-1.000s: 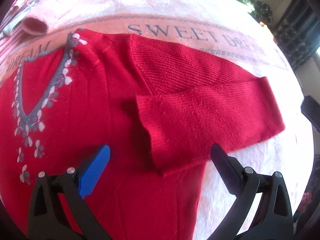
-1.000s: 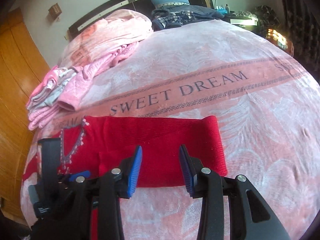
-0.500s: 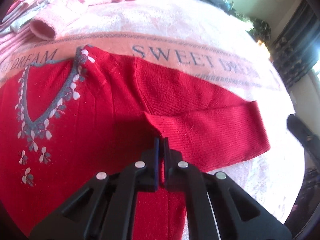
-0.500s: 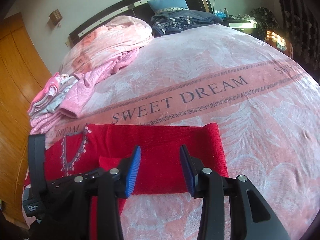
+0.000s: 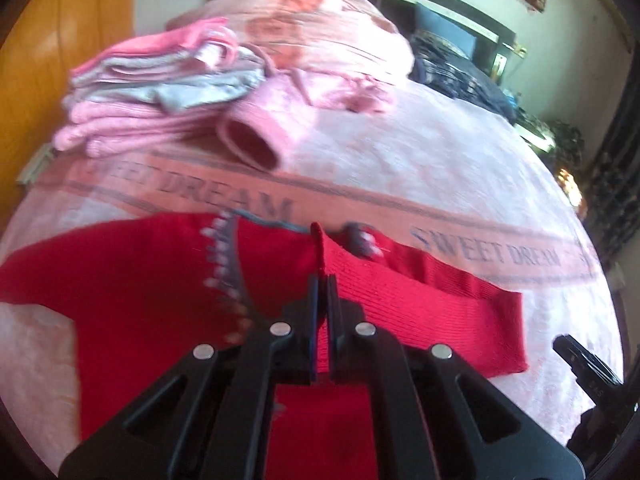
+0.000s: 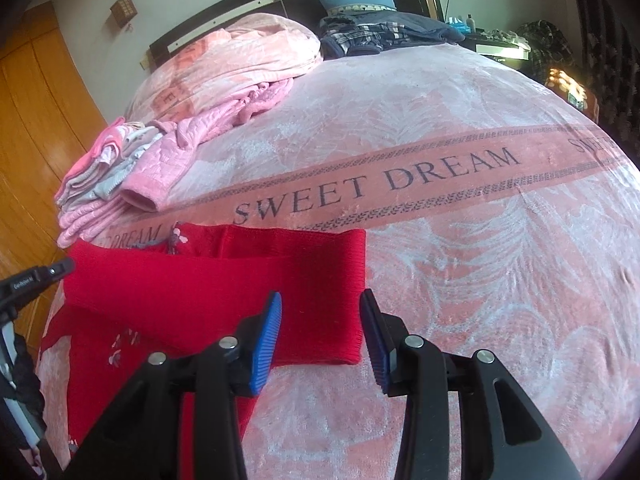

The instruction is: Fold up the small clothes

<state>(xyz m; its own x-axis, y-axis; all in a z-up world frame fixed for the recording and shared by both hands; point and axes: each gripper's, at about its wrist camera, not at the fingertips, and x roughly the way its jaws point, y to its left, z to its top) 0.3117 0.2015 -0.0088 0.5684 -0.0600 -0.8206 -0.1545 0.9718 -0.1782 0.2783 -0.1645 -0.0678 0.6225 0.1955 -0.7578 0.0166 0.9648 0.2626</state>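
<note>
A red knit sweater [image 5: 120, 280] with a grey flowered neckline lies flat on the pink bedspread [image 5: 420, 168]. My left gripper [image 5: 322, 280] is shut on the red sleeve cuff [image 5: 318, 240], lifted above the sweater's chest; the sleeve [image 5: 440, 312] trails back to the right. In the right wrist view the sweater [image 6: 180, 292] spreads left, its folded sleeve end [image 6: 332, 320] lying between and just beyond my open right gripper [image 6: 320, 320], whose blue pads hold nothing. The left gripper's body shows at that view's left edge.
A stack of folded pink and grey clothes [image 6: 100, 176] and a loose pink garment [image 6: 168, 160] sit at the bed's far left. A rumpled pink blanket [image 6: 240, 56] and dark clothes [image 6: 380, 32] lie by the headboard. An orange wooden wardrobe [image 6: 36, 120] stands left.
My left gripper shut on the sleeve cuff, then lifted and carried it left across the sweater's chest toward the neckline. The right gripper stayed open and moved slightly closer to the sleeve fold.
</note>
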